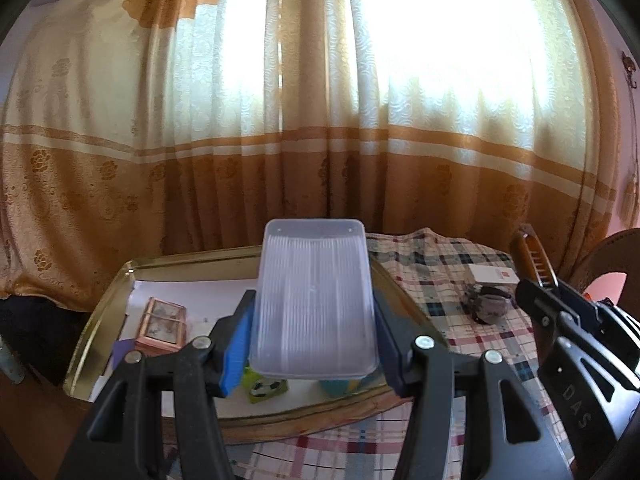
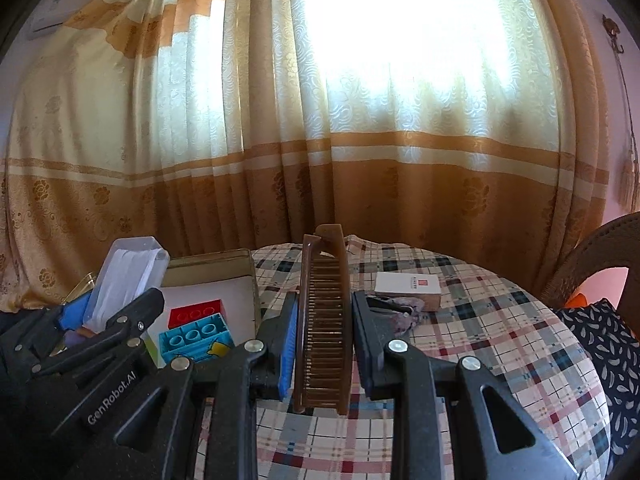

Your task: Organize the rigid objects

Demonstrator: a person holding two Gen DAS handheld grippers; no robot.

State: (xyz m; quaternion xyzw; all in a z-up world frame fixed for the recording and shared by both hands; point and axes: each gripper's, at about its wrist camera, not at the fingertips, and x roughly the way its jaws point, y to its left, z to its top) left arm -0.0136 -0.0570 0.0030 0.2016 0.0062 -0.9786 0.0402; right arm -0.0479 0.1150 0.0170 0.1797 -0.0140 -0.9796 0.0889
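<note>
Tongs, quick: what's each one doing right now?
Left tongs: closed on the clear plastic tray.
Right tongs: closed on the brown comb.

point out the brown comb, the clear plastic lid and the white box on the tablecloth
brown comb (image 2: 325,320), right wrist view, on the middle of its teeth
clear plastic lid (image 1: 314,300), left wrist view, on its ribbed centre
white box (image 2: 408,286), right wrist view, on its top face
</note>
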